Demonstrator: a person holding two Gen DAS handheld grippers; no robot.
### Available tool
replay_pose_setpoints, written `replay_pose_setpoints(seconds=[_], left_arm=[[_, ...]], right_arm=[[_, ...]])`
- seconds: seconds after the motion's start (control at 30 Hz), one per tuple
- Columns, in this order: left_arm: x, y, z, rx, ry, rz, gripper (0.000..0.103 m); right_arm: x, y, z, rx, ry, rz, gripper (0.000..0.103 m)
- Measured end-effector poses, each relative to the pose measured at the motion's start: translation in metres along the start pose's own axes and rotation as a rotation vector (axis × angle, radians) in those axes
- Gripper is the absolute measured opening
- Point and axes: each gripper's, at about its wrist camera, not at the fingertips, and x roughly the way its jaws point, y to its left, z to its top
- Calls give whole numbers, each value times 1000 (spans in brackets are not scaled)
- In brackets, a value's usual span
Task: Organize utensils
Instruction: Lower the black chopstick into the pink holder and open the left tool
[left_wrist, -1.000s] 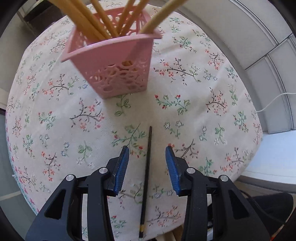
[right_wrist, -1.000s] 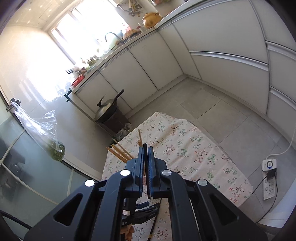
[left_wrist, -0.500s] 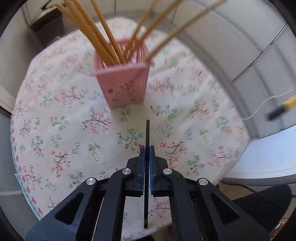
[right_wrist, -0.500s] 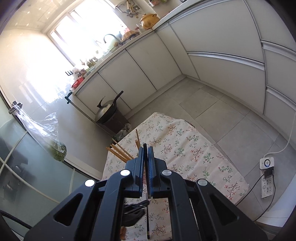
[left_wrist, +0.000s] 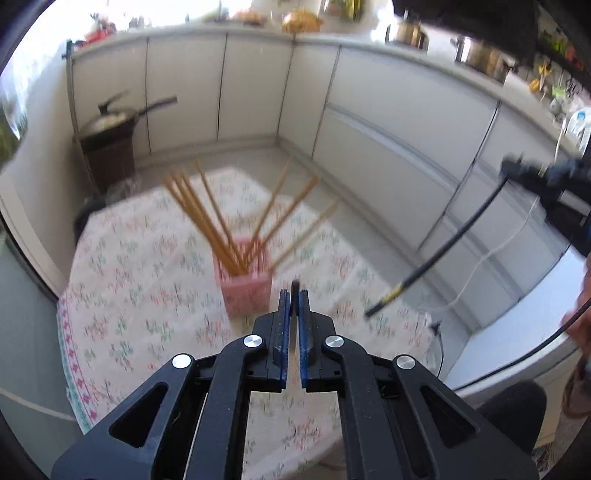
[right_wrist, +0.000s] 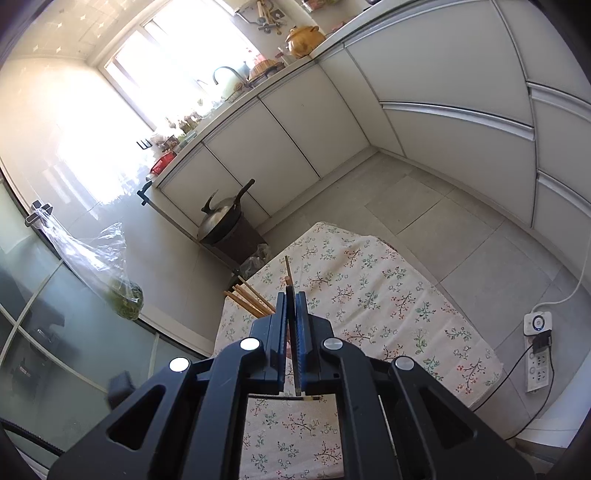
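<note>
**Both grippers carrying black chopsticks toward holder**

We see the floral-cloth table (left_wrist: 122, 280), with the pink holder (left_wrist: 246, 291) of wooden chopsticks (left_wrist: 207, 221) mid-table. Left gripper (left_wrist: 294, 295) is clamped on a black chopstick (left_wrist: 295, 286), probably airborne; the view is blurred. Right gripper (right_wrist: 294, 295) pinches another black chopstick (right_wrist: 291, 332). Next: tip them into the holder, threading between the splayed wooden sticks.
</note>
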Motion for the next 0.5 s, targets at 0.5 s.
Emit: replay_pose_setpoints(seconds=[0.5], left_arm=[[-14, 28, 93, -101, -236, 97, 4]], right_arm=[[30, 14, 9, -24, 46, 5, 5]])
